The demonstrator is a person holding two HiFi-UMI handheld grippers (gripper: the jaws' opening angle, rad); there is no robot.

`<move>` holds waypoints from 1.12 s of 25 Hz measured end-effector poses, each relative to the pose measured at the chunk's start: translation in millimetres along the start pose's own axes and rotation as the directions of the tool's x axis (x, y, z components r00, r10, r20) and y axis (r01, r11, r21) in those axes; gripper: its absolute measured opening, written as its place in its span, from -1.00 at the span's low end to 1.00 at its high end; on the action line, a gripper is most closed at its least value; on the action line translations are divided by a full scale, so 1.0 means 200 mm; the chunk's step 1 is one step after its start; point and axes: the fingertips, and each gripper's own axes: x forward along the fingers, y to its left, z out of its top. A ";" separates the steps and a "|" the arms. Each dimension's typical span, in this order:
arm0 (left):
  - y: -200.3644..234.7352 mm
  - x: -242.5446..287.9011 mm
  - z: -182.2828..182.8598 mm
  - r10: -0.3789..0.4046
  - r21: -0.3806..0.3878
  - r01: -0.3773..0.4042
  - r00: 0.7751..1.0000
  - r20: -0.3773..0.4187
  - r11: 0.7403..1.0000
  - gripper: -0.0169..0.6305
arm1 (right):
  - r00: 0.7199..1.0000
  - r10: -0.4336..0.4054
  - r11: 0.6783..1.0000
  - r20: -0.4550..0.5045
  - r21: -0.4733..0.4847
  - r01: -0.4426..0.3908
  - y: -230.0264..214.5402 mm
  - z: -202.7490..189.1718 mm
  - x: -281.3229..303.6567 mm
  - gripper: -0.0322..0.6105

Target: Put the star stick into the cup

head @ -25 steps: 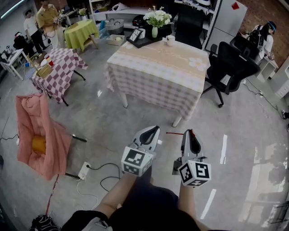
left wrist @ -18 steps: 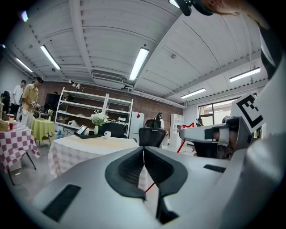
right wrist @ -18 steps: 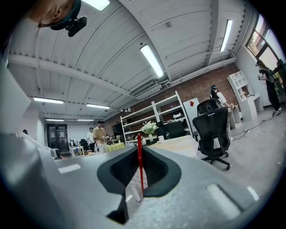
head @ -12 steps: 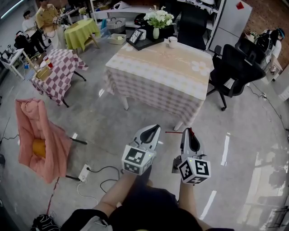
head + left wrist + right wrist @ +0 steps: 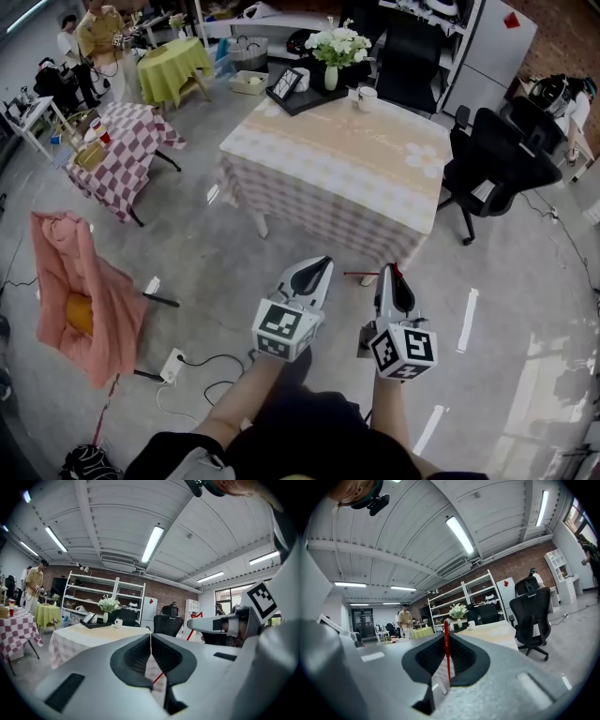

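My right gripper (image 5: 392, 271) is shut on the thin red star stick (image 5: 360, 275), which pokes out sideways to the left in the head view. In the right gripper view the stick (image 5: 446, 653) stands upright between the closed jaws. From the left gripper view its star end (image 5: 198, 616) shows beside the right gripper (image 5: 220, 623). My left gripper (image 5: 322, 263) is shut with nothing in it. The white cup (image 5: 367, 97) stands on the far side of the checked-cloth table (image 5: 319, 164), well ahead of both grippers, also in the left gripper view (image 5: 118, 622).
On the table's far edge sit a black tray (image 5: 300, 94) and a vase of white flowers (image 5: 337, 47). A black office chair (image 5: 495, 159) is at right. A pink-draped chair (image 5: 80, 281), a power strip (image 5: 172, 367) and smaller tables (image 5: 122, 155) lie left; people (image 5: 97, 33) stand far back.
The table, cup and chair have come nearer and lower in the head view as both grippers travel forward together. The grip on the stick is unchanged.
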 end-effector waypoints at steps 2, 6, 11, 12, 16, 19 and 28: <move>0.05 0.04 0.01 0.012 -0.009 -0.012 1.000 0.005 1.000 -0.91 | 1.000 0.006 1.000 -0.002 -0.004 -0.006 -0.01 0.01 0.07 -0.85; 0.14 0.11 0.04 0.017 -0.010 -0.017 1.000 0.002 1.000 -0.91 | 1.000 0.007 1.000 -0.001 -0.007 -0.007 -0.01 0.04 0.18 -0.85; 0.25 0.21 0.10 0.015 -0.021 -0.015 1.000 0.008 1.000 -0.91 | 1.000 0.003 1.000 0.002 -0.011 -0.003 -0.01 0.07 0.33 -0.85; 0.27 0.22 0.12 0.012 -0.026 -0.012 1.000 0.012 1.000 -0.91 | 1.000 0.003 1.000 0.003 -0.010 -0.003 -0.01 0.08 0.36 -0.85; 0.37 0.28 0.16 0.015 -0.026 -0.015 1.000 0.020 1.000 -0.91 | 1.000 0.008 1.000 0.012 -0.014 -0.008 0.00 0.11 0.47 -0.85; 0.44 0.33 0.18 0.025 -0.030 -0.024 0.999 0.028 0.999 -0.91 | 1.000 0.011 1.000 0.012 -0.017 -0.011 0.00 0.11 0.55 -0.85; 0.59 0.50 0.21 0.010 -0.028 -0.009 0.999 0.033 1.000 -0.91 | 1.000 0.003 0.999 0.015 -0.033 -0.003 -0.02 0.13 0.76 -0.85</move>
